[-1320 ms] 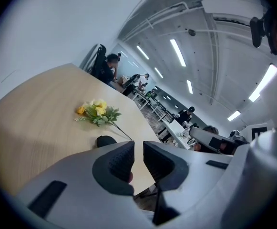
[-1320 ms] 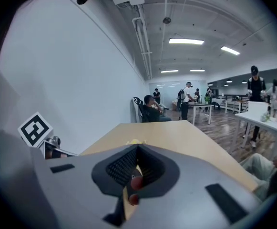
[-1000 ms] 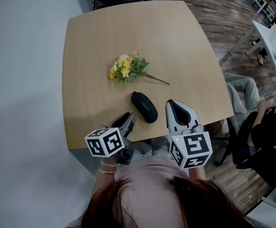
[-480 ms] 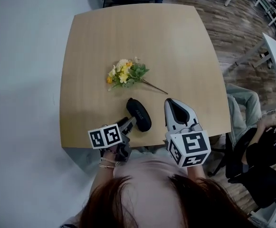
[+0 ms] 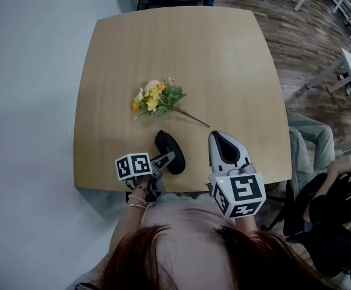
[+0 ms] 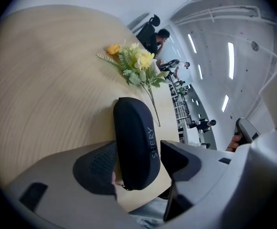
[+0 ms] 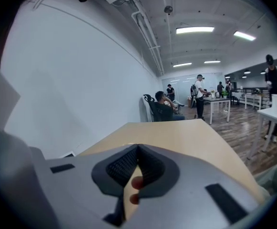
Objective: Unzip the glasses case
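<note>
A black zipped glasses case lies on the wooden table near its front edge. My left gripper is low over the table and straddles the case's near end. Its jaws have just been opening and now stand wide, with a gap between the right pad and the case. The left pad is close against the case's side. Just right of the case, my right gripper hovers above the table, its tips together with nothing between them.
A small bunch of yellow artificial flowers lies behind the case, its stem pointing right. The table's front edge runs just under both grippers. A seated person's legs are beside the table's right edge.
My left gripper has come down from the case's left side onto its near end, and its jaws have opened around it. The right gripper has shifted only slightly.
</note>
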Demonstrator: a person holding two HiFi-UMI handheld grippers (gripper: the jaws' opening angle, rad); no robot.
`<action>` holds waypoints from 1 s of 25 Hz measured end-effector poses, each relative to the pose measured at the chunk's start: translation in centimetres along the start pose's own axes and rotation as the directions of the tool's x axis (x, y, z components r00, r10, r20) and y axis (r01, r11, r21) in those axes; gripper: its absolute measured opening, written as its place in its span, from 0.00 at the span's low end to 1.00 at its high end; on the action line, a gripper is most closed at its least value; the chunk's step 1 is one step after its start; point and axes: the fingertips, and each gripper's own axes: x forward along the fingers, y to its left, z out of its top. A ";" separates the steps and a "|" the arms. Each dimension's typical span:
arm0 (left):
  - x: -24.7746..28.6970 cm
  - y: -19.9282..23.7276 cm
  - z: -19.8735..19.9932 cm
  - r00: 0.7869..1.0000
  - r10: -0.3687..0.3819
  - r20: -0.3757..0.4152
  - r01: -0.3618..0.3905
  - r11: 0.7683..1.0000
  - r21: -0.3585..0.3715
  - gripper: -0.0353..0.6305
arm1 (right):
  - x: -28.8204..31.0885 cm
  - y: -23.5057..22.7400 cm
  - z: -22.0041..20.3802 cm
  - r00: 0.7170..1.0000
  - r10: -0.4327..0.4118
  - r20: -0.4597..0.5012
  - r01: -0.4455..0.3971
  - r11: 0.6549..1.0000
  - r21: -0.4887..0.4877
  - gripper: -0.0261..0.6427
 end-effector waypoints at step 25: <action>4.8 -1.3 -1.1 0.970 0.157 -0.184 -0.155 0.988 0.026 0.49 | 0.3 -4.0 -2.0 1.000 0.013 -0.018 -0.012 0.996 0.090 0.06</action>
